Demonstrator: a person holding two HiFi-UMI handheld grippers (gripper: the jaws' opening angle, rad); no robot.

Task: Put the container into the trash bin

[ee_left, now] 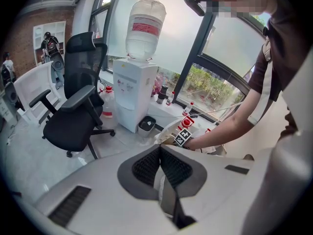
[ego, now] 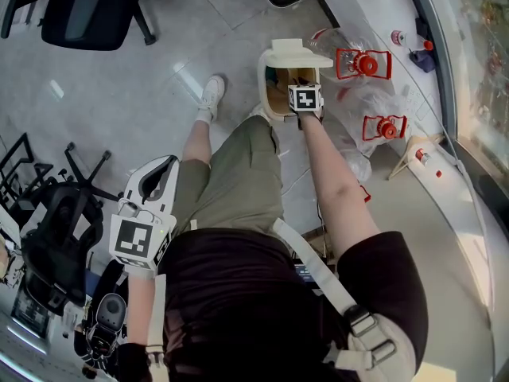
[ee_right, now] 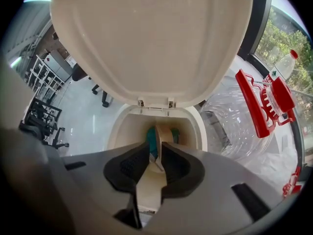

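The container [ee_right: 163, 133] sits between the jaws of the right gripper [ee_right: 155, 152], which pinch it by its thin cream wall. It is seen edge-on, so its full shape is hard to make out. Its long axis runs straight along the jaws. The far end, cream with a teal part beside it, pokes past the fingertips and points down into the mouth of the trash bin [ee_right: 115, 131]. The bin's lid [ee_right: 151, 43] stands open, tipped up behind the opening.

From the head view, the right arm is stretched forward with the gripper over the bin. The left gripper [ee_left: 159, 153] hangs low at the person's left side, well apart from the bin, its jaws pressed together with nothing between them.

There is one container, one bin and two grippers. Two big clear water bottles with red handles [ego: 363, 64] lie just beside the bin.
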